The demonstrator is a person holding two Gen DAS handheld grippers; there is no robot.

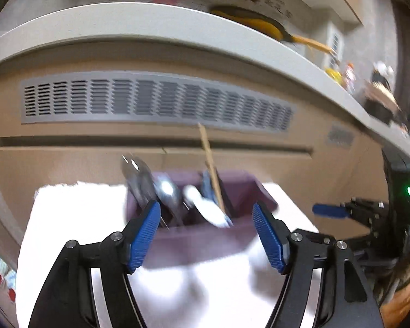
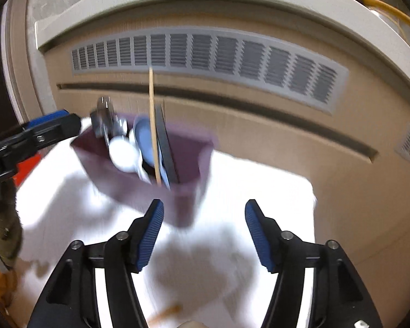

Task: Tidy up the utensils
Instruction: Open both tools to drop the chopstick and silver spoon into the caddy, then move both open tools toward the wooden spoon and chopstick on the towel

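Note:
A purple utensil holder (image 1: 194,248) stands on a white cloth (image 1: 73,218). In it are metal spoons (image 1: 142,180), a white spoon (image 1: 205,205), a blue utensil and a wooden chopstick (image 1: 209,161) that sticks up. My left gripper (image 1: 206,207) is open just in front of the holder, its blue pads apart on either side and not touching it. In the right wrist view the holder (image 2: 183,147) sits ahead and to the left of my open right gripper (image 2: 204,205), which has nothing between its fingers. The picture is blurred.
Behind the cloth rises a beige cabinet front with a grey vent grille (image 1: 155,101) under a pale countertop (image 1: 123,24). A yellow pan (image 1: 259,24) lies on the counter. A red object (image 2: 27,166) shows beside the cloth at the left.

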